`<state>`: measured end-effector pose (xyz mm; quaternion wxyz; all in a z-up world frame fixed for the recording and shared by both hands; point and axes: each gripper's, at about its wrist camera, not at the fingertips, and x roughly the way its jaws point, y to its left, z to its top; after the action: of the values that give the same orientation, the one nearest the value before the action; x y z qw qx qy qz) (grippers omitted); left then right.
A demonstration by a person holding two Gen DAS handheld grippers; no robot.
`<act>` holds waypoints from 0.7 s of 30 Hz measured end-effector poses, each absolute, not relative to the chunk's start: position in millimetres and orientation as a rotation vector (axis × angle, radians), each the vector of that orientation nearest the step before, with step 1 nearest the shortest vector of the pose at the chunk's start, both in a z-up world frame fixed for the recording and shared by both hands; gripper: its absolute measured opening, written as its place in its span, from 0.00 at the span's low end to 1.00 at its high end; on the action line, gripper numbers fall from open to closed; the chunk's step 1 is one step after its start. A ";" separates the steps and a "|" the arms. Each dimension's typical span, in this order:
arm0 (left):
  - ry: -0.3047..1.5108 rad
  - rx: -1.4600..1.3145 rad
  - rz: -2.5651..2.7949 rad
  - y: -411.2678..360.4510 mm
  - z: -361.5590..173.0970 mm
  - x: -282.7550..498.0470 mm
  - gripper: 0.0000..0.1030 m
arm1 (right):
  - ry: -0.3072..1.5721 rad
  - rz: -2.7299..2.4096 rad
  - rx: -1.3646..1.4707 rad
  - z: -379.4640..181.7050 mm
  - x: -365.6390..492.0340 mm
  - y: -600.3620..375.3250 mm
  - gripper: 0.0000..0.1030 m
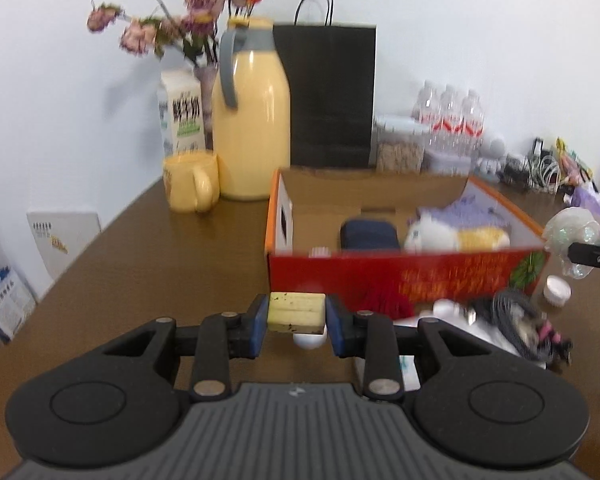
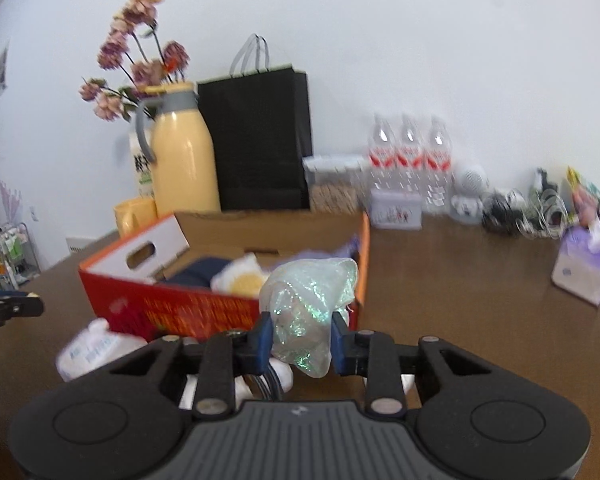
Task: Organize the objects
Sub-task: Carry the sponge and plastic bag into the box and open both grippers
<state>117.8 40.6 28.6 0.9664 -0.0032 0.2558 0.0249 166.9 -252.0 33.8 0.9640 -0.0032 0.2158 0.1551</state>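
Note:
My left gripper [image 1: 297, 314] is shut on a pale yellow block [image 1: 296, 312] with dark specks, held just in front of the red cardboard box [image 1: 400, 276]. My right gripper [image 2: 299, 338] is shut on a crumpled, iridescent clear plastic bag [image 2: 308, 300], lifted near the box's [image 2: 188, 310] front right corner. That bag [image 1: 576, 236] and a right fingertip [image 1: 592, 255] show at the right edge of the left wrist view. Inside the box lie a dark blue pouch [image 1: 370, 234] and a white and yellow plush toy [image 1: 456, 236].
Loose items lie before the box: a coiled cable [image 1: 520, 320], a small white-lidded jar [image 1: 556, 290], a tissue pack [image 2: 96, 350]. Behind stand a yellow jug [image 1: 252, 120], yellow mug [image 1: 190, 180], black paper bag [image 1: 328, 96], water bottles [image 2: 410, 160] and a purple tissue pack [image 2: 584, 268].

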 end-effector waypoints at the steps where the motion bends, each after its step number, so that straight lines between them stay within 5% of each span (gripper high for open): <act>1: 0.501 -0.006 0.046 39.7 33.0 121.8 0.30 | 0.424 0.323 -0.012 38.6 169.5 -248.3 0.27; 21: 0.418 -0.078 0.075 16.5 53.5 273.0 0.30 | 0.396 0.393 -0.045 62.1 304.6 -146.2 0.26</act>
<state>273.0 16.5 53.5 0.9768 -0.0386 0.2072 0.0371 304.6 -146.2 62.1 0.9611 -0.0221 0.1956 0.1939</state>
